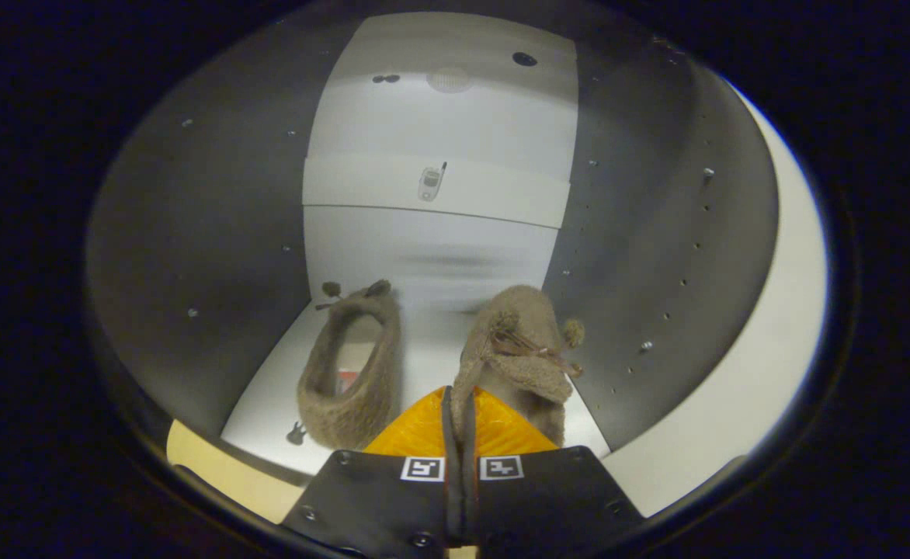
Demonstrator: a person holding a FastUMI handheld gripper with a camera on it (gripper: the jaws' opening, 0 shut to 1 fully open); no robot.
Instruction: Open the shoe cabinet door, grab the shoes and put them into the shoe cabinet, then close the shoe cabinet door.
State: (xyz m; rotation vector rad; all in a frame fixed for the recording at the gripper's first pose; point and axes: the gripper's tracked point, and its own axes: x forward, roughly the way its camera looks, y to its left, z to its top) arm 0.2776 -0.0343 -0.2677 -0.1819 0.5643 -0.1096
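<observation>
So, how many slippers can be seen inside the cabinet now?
2. One brown fluffy slipper lies on the cabinet floor, ahead-left of the tool. The other slipper is pinched between the tool's fingers, hanging inside, right of the first.

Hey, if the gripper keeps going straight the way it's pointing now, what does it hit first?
The gripper, shut on the right slipper, would probably carry it to the cabinet's white back panel; depth is unclear. The left slipper sits aside.

A home-style shoe cabinet (439, 233) set in a booth: white shelves at frame centre, grey drilled side walls, two furry brown slippers (350, 373) on the bottom shelf at lower centre.
</observation>
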